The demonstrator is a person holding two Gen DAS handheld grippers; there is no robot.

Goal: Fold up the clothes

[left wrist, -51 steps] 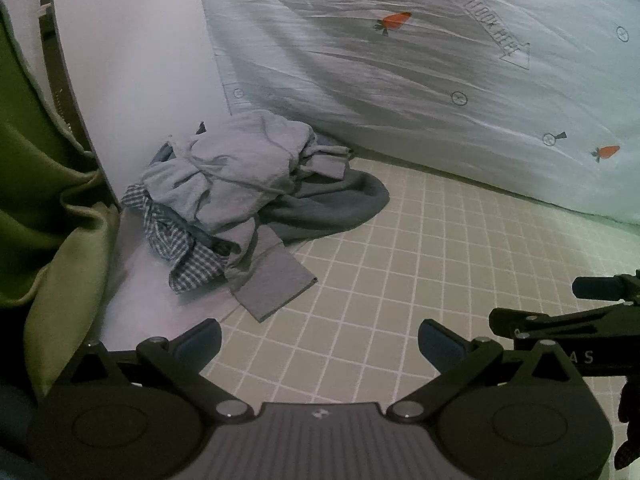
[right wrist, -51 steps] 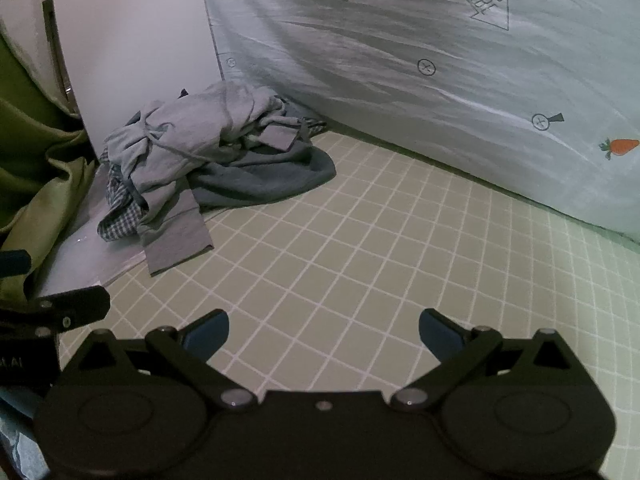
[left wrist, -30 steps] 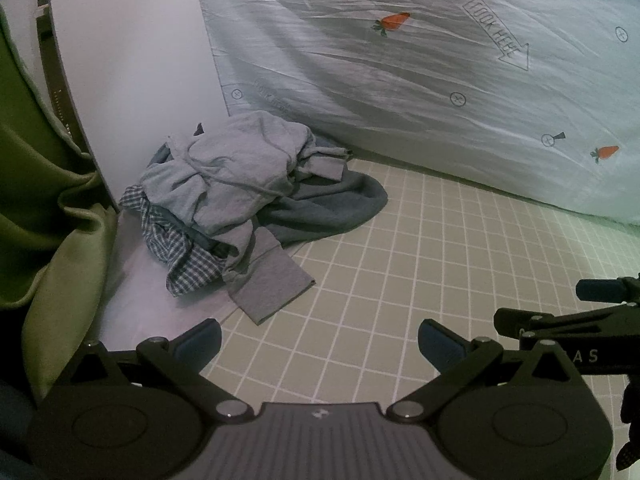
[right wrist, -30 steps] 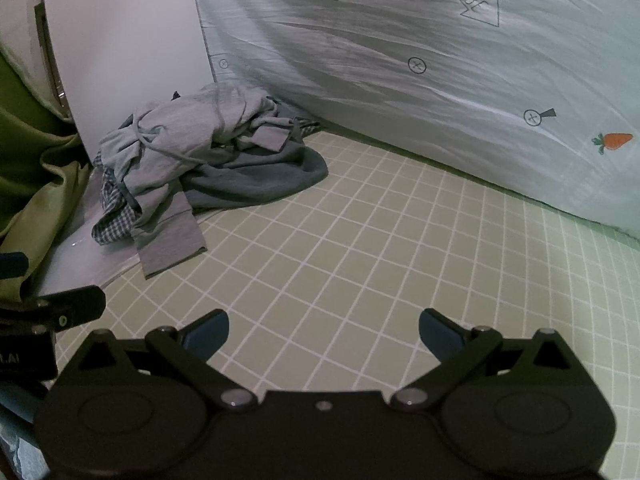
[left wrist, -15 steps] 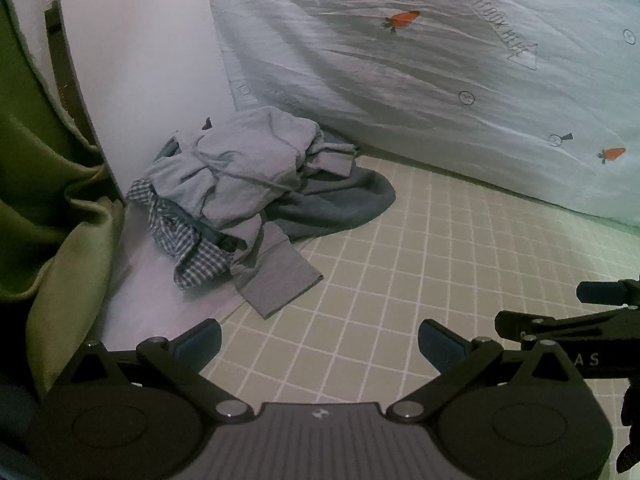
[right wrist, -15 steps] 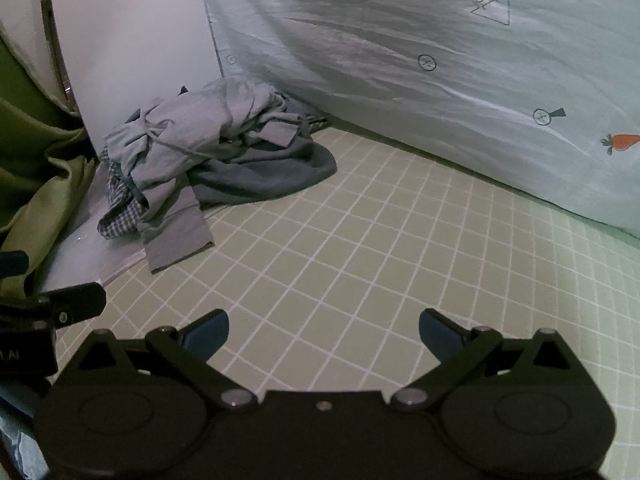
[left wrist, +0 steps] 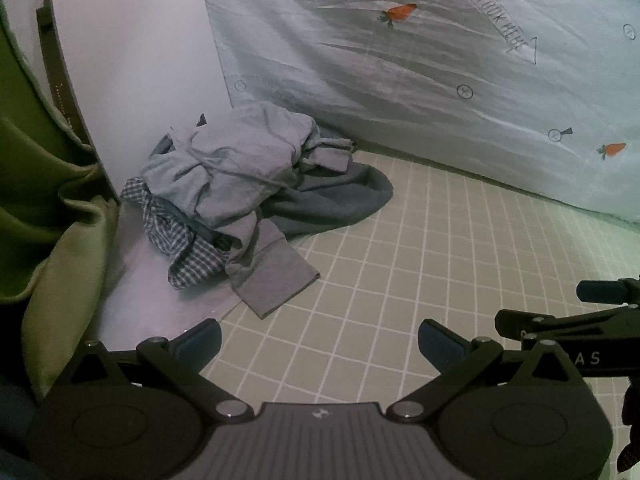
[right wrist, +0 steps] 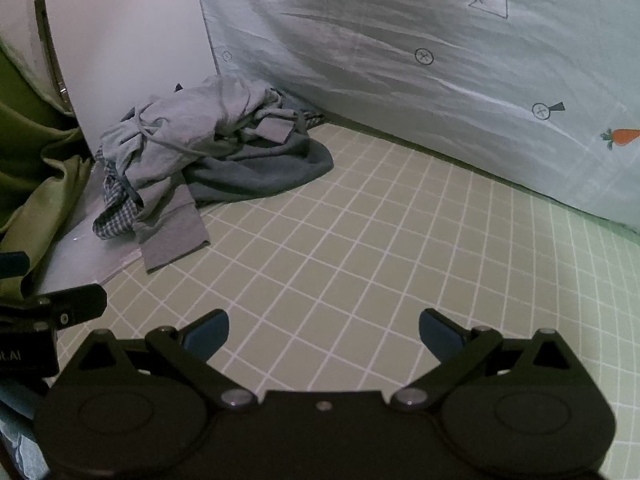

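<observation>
At the far left hangs a green curtain (left wrist: pixel 44 216), bunched in folds, with a white board (left wrist: pixel 136 64) leaning upright just beside it. At the foot of that board lies the pile of clothes (left wrist: pixel 240 184), crumpled in the corner where the board meets the pale blue sheet (left wrist: pixel 420 64). A light grey top (left wrist: pixel 224 164) sits uppermost, one sleeve (left wrist: pixel 276 276) trailing forward onto the checked green mat (left wrist: pixel 420 264); a blue checked shirt (left wrist: pixel 180 244) pokes out at the left under it, and a darker grey garment (left wrist: pixel 332 200) spreads to the right, touching the mat. The pile rests partly on a white sheet (left wrist: pixel 152 300) lying flat by the curtain. The left gripper (left wrist: pixel 320 336) is held low over the mat, near the sleeve but apart from it, its blue-tipped fingers (left wrist: pixel 198 340) spread wide with nothing between them. Further right, the mat is bare up to the blue sheet, which is printed with small carrots (left wrist: pixel 400 12) and an arrow bearing words (left wrist: pixel 506 40). The right gripper (right wrist: pixel 324 328) is held beside the left one, well apart from the clothes, its fingers (right wrist: pixel 440 330) likewise spread wide and holding nothing.
</observation>
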